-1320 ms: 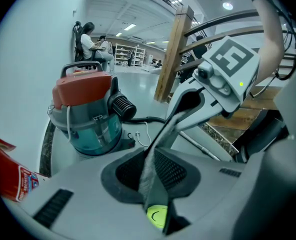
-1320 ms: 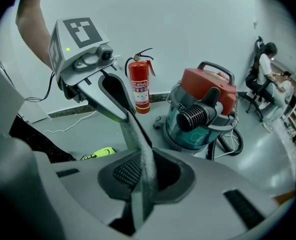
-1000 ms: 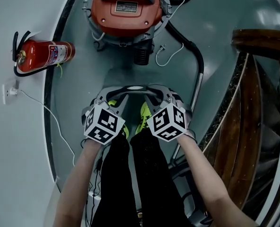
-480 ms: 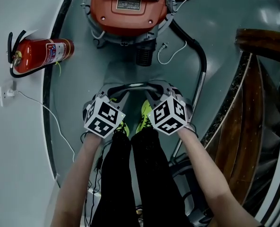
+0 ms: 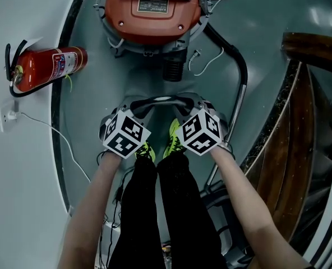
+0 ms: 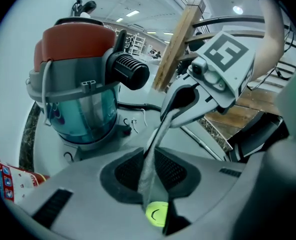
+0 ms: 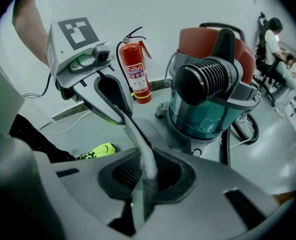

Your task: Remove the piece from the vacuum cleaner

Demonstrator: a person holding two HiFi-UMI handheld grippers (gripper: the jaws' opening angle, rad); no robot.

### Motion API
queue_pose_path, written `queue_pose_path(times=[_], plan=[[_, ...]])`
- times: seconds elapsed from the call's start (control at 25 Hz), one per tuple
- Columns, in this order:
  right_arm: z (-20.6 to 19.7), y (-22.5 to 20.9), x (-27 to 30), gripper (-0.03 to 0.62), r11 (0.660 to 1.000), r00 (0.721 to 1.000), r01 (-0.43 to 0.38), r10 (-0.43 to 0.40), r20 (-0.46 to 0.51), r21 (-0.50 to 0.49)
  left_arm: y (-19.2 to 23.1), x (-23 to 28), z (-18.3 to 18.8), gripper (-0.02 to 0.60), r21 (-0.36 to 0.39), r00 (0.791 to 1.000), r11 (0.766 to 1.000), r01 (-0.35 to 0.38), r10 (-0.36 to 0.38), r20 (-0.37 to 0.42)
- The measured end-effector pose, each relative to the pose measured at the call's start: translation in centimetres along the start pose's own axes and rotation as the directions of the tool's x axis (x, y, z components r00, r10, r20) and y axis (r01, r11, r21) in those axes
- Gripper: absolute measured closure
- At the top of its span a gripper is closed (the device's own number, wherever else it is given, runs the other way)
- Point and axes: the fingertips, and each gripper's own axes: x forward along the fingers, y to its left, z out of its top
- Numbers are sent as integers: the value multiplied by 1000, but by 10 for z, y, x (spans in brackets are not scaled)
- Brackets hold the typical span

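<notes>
The left hand-held gripper [image 6: 150, 194] and right hand-held gripper [image 7: 143, 194] each clamp one end of a grey strip [image 6: 156, 139], probably the piece, its long axis running crosswise between them. The vacuum [image 5: 152, 10] stands ahead on the floor [image 5: 98, 94], apart, equally near both.

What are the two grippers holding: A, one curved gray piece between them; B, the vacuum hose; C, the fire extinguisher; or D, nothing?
A: the left gripper and the right gripper each have their jaws clamped on one end of the curved gray piece.
</notes>
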Motion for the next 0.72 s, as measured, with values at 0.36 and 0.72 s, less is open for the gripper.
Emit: queue_pose_path(times=[0.36, 0.72], plan=[[-2, 5, 9, 540, 998, 999, -45, 45, -15, 32, 4, 6, -8, 511, 7, 999, 1000, 20, -20, -31], [-11, 23, 17, 488, 991, 990, -124, 128, -66, 59, -3, 9, -26, 448, -13, 994, 997, 72, -72, -76]])
